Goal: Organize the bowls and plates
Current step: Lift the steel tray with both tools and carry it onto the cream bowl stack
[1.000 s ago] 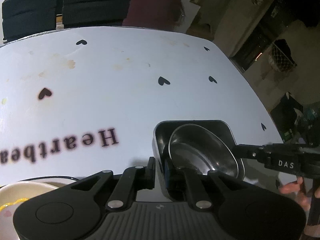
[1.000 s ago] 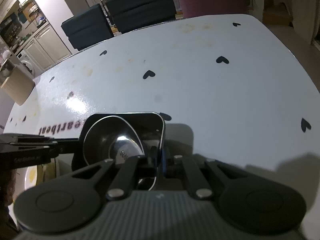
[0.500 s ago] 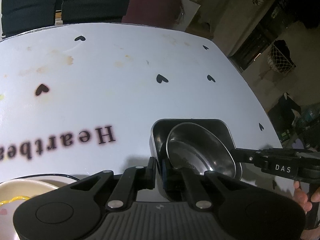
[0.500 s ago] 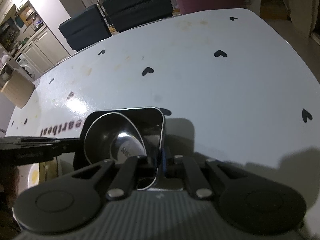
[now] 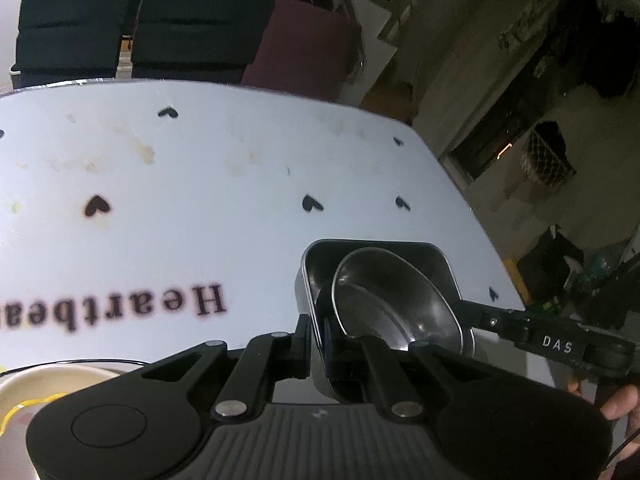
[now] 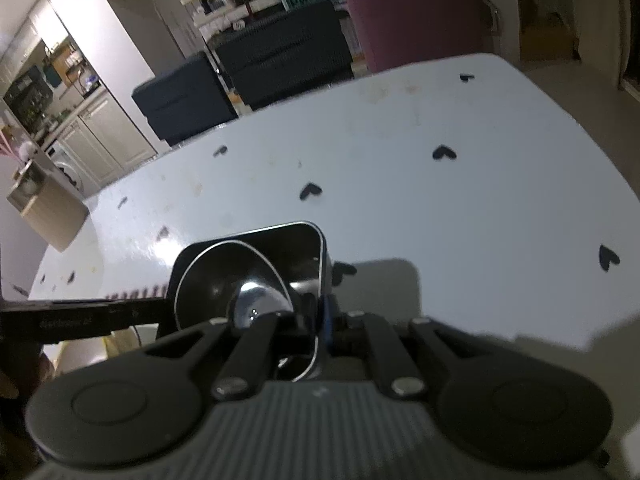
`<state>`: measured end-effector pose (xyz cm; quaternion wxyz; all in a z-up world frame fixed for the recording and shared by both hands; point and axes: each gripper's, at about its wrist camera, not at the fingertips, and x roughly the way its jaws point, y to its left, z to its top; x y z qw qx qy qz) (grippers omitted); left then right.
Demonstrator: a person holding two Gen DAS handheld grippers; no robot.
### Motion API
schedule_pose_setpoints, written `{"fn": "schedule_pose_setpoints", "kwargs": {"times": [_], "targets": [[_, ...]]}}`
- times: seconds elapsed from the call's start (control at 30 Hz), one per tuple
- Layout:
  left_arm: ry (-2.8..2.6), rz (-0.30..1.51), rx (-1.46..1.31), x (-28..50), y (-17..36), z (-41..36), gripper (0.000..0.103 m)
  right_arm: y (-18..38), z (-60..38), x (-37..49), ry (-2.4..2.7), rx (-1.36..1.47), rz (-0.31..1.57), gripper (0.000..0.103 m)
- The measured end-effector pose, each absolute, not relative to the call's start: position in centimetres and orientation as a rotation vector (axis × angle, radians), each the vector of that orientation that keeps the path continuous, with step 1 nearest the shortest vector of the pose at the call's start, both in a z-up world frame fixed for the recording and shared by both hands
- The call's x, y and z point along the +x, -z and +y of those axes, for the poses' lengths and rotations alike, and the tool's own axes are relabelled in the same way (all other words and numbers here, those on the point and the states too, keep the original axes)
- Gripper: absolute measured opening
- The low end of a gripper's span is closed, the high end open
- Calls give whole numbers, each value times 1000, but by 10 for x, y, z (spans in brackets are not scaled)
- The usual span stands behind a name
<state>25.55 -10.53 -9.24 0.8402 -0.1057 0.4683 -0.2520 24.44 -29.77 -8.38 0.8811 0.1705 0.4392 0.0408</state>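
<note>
White heart-print table (image 5: 200, 208), dark chairs (image 5: 192, 36) beyond; both grippers' fingers clamped on steel tray (image 5: 436, 256) walls.

Left gripper (image 5: 318, 344) clamped, fingers nearly together; right gripper (image 6: 324, 322) likewise pinched, reaching in from opposite side.

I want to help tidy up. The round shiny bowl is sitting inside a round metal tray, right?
Not quite. The bowl is round and shiny, but the metal tray holding it is rectangular with rounded corners, not round. The left wrist view shows that shape clearly.
</note>
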Motion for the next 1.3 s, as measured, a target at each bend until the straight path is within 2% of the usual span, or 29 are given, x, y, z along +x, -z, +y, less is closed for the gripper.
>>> {"fn": "schedule_pose_setpoints", "kwargs": {"times": [0.57, 1.3], "targets": [[514, 861, -318, 217, 43, -35, 6, 41, -273, 223, -225, 432, 748, 6], [448, 715, -458, 150, 11, 66, 7, 19, -225, 216, -420, 479, 680, 7]]}}
